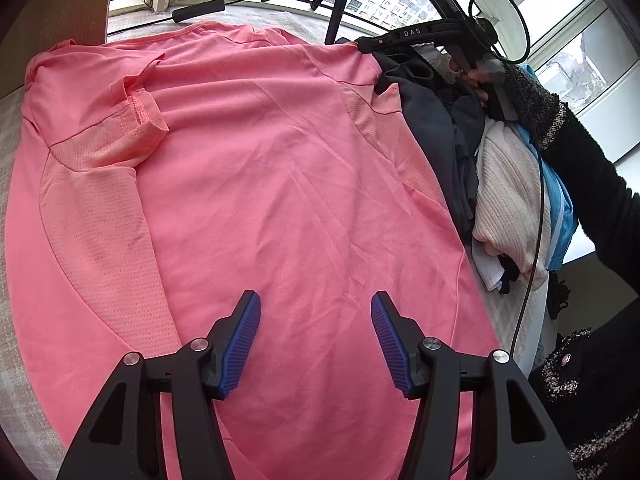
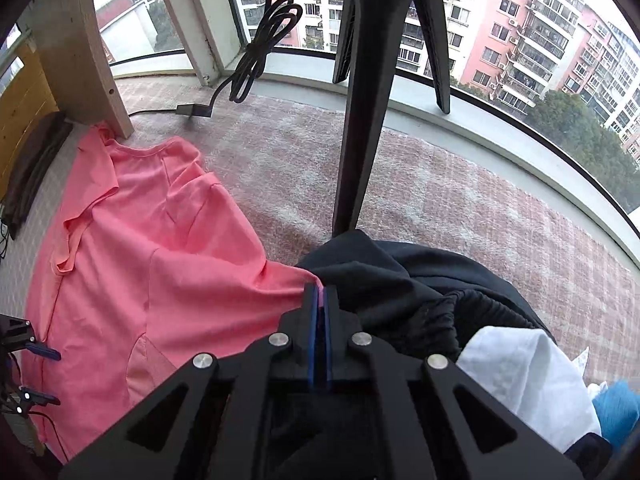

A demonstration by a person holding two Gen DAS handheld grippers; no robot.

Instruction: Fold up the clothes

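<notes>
A pink T-shirt [image 1: 260, 168] lies spread flat on a cloth-covered surface, with its left sleeve [image 1: 140, 120] folded in over the body. Over the shirt's lower part, my left gripper [image 1: 316, 300] stands open and nothing is between its blue pads. In the right wrist view it shows at the left edge [image 2: 44, 376]. My right gripper [image 2: 320, 290] is shut on a pinch of the pink shirt [image 2: 160, 260] at its right sleeve corner, and a strip of pink shows between the pads. The left wrist view shows it at the shirt's far right corner [image 1: 366, 42].
A pile of clothes lies right of the shirt: a dark garment [image 1: 432, 120], a cream knit [image 1: 508, 184], and something blue [image 1: 560, 208]. A black tripod [image 2: 360, 120] stands behind, with a coiled cable [image 2: 260, 40] by the window. A wooden post [image 2: 80, 40] rises at the far left.
</notes>
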